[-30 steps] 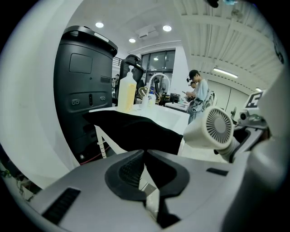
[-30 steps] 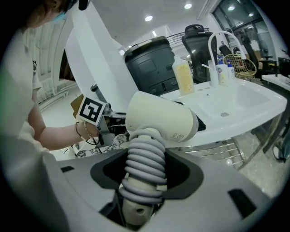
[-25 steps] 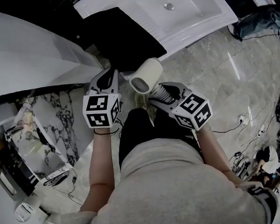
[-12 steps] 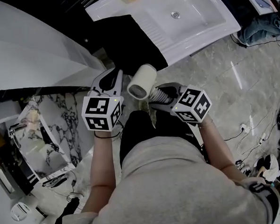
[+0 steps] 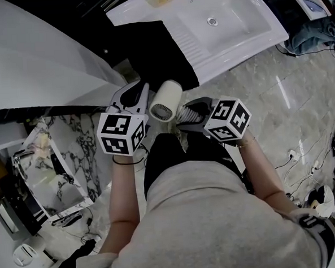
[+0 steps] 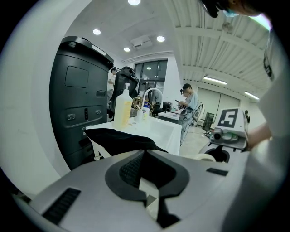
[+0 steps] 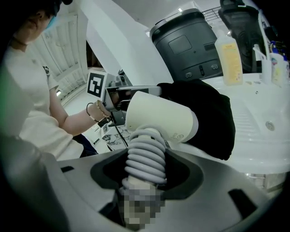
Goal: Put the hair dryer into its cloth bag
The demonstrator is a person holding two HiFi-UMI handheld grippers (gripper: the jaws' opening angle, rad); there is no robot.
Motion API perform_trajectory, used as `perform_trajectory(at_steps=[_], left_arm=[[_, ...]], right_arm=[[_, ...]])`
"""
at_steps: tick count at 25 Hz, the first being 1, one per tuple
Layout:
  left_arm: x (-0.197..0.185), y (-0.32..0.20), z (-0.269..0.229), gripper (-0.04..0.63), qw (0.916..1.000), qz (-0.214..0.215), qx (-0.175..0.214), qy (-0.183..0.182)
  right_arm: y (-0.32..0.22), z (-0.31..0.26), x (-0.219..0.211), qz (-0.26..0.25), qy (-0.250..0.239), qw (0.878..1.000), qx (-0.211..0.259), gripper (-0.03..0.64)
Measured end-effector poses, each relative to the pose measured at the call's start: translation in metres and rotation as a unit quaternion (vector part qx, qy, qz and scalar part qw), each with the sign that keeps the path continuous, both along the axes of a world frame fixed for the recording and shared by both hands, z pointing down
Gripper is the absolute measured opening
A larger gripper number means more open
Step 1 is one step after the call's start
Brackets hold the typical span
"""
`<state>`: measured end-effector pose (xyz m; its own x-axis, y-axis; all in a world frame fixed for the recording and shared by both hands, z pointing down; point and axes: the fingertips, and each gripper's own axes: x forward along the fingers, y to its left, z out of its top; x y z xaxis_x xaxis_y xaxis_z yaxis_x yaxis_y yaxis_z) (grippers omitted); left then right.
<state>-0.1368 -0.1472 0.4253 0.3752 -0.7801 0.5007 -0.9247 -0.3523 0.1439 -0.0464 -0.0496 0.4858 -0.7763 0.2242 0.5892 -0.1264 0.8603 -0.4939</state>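
So, the R hand-held gripper [image 7: 145, 168] is clamped at mid width on the hair dryer [image 7: 158, 118] — jaws round its ribbed grey handle, cream barrel lying crossways just ahead of the jaws. The L hand-held gripper [image 6: 145, 152] is pinched fully narrow & looks to have the near edge of the black cloth bag [image 6: 118, 138] nipped at its tips. The rest of the bag lies ahead of it, draped over the front of the white table [image 5: 191, 41]. The dryer hangs in the air btwn the two grippers, just right of the L one's tips, near the bag but not in it.

Step in hand, as I read it: open the bag mouth & feed the dryer in.
- L should lift its edge so the mouth gapes toward the R gripper. Only one layer may be pinched, else the mouth won't open (can't tell which from here).
- R aims one barrel end at the gap, slides in low & slow, and lets go only once the handle is past the hem.
- The bag is limp, so it'll prob. fold or drag w/ the dryer; a slight pull from L gives tension.

Around:
- sink [image 5: 263, 29] beyond the R gripper
- yellowish bottle [image 6: 122, 108] beyond the bag
- big dark machine [image 6: 77, 99] ahead-left of the L gripper
- a person [image 6: 188, 102] far ahead

In the way: the table's front edge under the bag, and the L gripper's body close beside the barrel — little room.
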Motion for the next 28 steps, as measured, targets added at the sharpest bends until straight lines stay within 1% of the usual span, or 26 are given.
perform_trajectory(at_steps=[4, 7, 12, 18, 24, 28], left_arm=[[0.001, 0.0, -0.007, 0.014, 0.9997, 0.022, 0.011, -0.005], [0.0, -0.001, -0.011, 0.014, 0.9993, 0.033, 0.015, -0.005], [0.001, 0.0, -0.013, 0.014, 0.9989, 0.044, 0.015, 0.001], [-0.001, -0.001, -0.012, 0.014, 0.9984, 0.055, 0.012, 0.003], [-0.001, 0.0, -0.01, 0.014, 0.9975, 0.069, 0.008, 0.013], [0.002, 0.004, -0.008, 0.012, 0.9959, 0.084, 0.001, 0.033]], right_arm=[[-0.013, 0.0, -0.004, 0.015, 0.0, 1.0, -0.013, 0.229], [-0.028, 0.0, -0.005, 0.035, 0.008, 0.999, -0.008, 0.229], [-0.05, 0.006, -0.01, 0.077, 0.031, 0.997, -0.004, 0.229], [-0.069, 0.014, -0.02, 0.132, 0.048, 0.99, -0.008, 0.229], [-0.082, 0.017, -0.025, 0.165, 0.062, 0.984, -0.013, 0.229], [-0.089, 0.02, -0.029, 0.194, 0.067, 0.979, -0.023, 0.229]])
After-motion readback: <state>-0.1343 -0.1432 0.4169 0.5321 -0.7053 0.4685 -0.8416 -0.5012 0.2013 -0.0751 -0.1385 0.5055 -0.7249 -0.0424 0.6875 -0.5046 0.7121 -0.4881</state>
